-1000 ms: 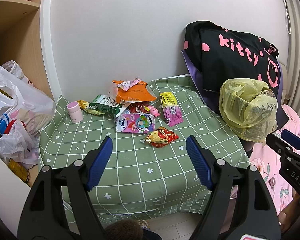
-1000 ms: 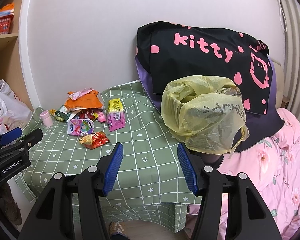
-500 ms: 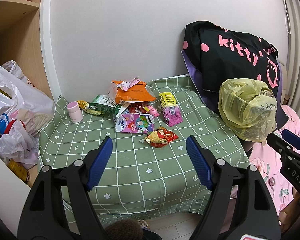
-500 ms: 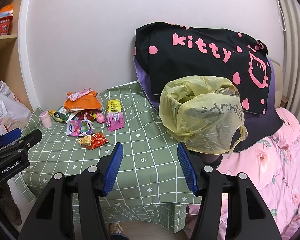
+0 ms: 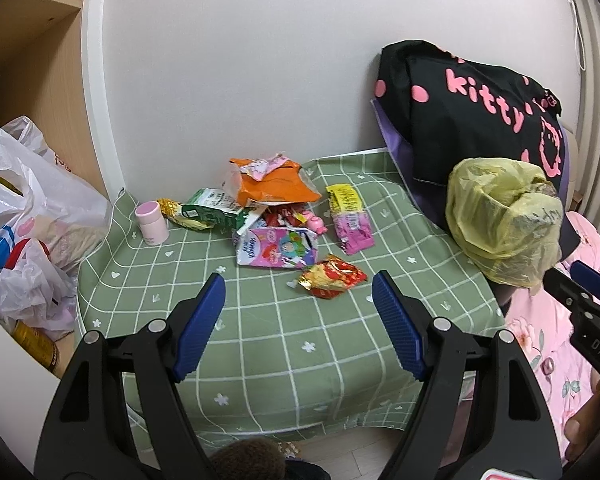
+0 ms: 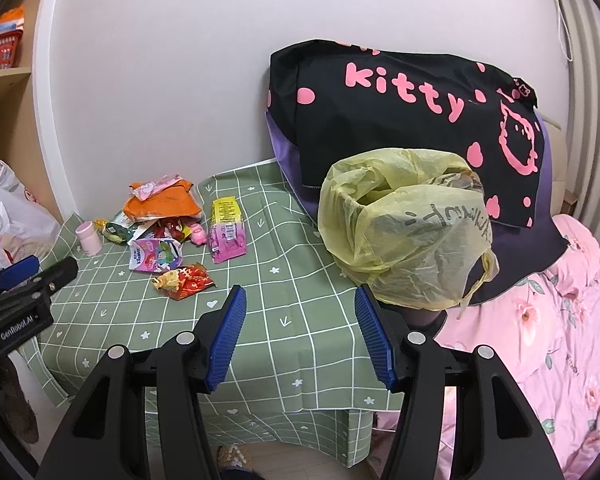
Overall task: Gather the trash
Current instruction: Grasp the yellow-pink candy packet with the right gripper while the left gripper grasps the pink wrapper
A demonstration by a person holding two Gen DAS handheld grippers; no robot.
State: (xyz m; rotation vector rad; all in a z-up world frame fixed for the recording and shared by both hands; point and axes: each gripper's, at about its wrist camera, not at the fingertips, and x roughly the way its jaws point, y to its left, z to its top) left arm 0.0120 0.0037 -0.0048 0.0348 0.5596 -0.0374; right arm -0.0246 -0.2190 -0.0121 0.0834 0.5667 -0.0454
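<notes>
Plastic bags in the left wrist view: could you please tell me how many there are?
3: a yellow bag at the table's right edge, a large white bag left of the table, and a smaller white bag below it. Others may be hidden behind them.

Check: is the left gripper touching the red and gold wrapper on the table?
Apart. The left wrist view shows green cloth between the open left gripper and the red and gold wrapper.

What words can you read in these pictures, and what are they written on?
"kitty": pink letters on the black bag.
"GenRobot.AI": on the left gripper, seen from the right wrist.
"DAS": on the right gripper, seen from the left wrist; the rest is cut off.
Yellow trash bag: dark writing, unreadable.
Snack wrappers: print too small to read.
</notes>
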